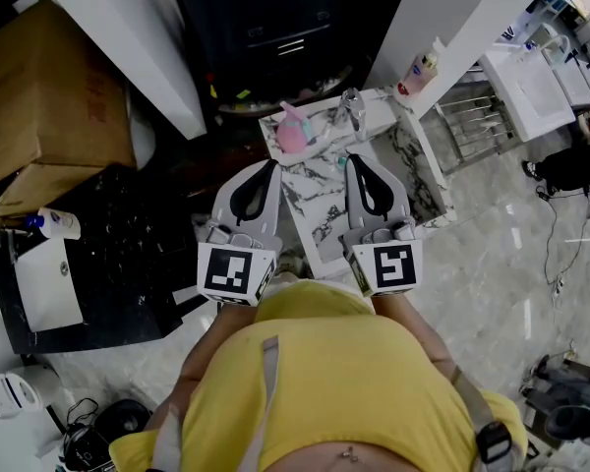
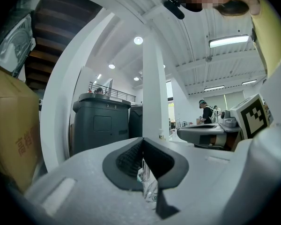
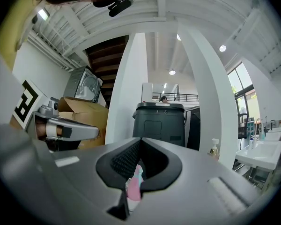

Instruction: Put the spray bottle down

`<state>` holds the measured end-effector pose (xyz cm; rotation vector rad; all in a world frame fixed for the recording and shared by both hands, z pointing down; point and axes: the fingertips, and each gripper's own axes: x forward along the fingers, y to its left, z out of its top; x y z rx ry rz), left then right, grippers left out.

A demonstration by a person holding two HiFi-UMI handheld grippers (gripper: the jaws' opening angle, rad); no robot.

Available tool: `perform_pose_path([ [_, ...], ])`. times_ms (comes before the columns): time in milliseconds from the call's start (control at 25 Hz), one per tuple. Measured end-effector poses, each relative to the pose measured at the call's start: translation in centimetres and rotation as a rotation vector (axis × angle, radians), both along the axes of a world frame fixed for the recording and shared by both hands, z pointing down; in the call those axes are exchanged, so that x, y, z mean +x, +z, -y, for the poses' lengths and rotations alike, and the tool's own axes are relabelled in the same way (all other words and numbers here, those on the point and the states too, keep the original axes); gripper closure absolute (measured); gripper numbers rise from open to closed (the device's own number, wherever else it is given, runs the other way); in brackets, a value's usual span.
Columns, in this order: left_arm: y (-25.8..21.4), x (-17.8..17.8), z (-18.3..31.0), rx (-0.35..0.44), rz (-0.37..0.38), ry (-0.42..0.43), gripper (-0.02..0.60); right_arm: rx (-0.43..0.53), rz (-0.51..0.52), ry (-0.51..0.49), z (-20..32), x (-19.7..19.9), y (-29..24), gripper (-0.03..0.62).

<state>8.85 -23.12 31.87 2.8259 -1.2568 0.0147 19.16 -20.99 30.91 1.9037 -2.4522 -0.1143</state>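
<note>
The pink spray bottle (image 1: 292, 131) stands upright on a small marble-patterned table (image 1: 320, 214), free of both grippers. My left gripper (image 1: 272, 166) and right gripper (image 1: 352, 159) are held level side by side above the table's near part, tips short of the bottle. Both have their jaws closed together with nothing between the pads. In the right gripper view the bottle (image 3: 133, 185) shows through the slot below the shut right gripper (image 3: 139, 146). Under the shut left gripper (image 2: 142, 146), the left gripper view shows a clear glass object (image 2: 149, 187), which stands by the bottle as a clear glass object (image 1: 352, 111).
A cardboard box (image 1: 39, 106) lies at the left and a dark bin (image 2: 103, 121) stands behind the table between white pillars (image 1: 138, 37). A soap dispenser (image 1: 420, 72) and a white sink (image 1: 531, 87) are at the right. A white appliance (image 1: 44, 283) sits on the dark floor mat at the left.
</note>
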Motion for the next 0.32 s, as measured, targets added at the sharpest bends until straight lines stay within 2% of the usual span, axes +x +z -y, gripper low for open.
perform_pose_path([
  [320, 0.26, 0.19, 0.2, -0.004, 0.0, 0.006, 0.58, -0.008, -0.001, -0.01, 0.34, -0.13, 0.35, 0.594],
])
